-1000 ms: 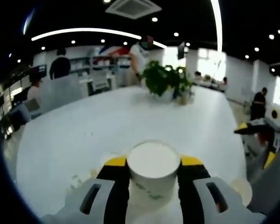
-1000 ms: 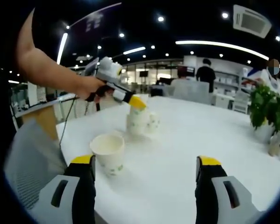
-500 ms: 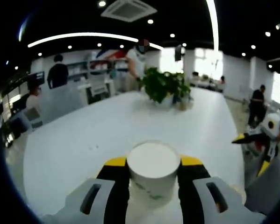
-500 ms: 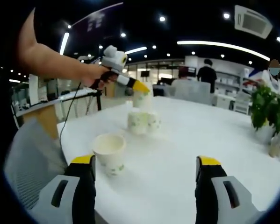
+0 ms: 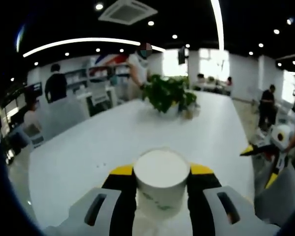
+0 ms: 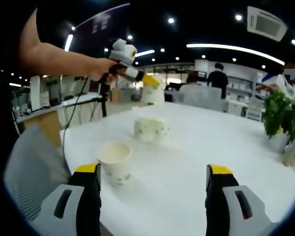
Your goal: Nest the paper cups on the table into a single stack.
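My left gripper (image 5: 161, 183) pinches a paper cup (image 5: 161, 182) above the counter (image 5: 108, 142); my right gripper (image 6: 153, 178) jaws spread wide, holding nothing.

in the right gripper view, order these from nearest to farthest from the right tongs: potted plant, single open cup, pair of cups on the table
1. Single open cup: just ahead of the right tongs, by the left jaw.
2. Pair of cups: farther up the table, left of centre, standing side by side.
3. Potted plant: farthest, at the table's far right edge.
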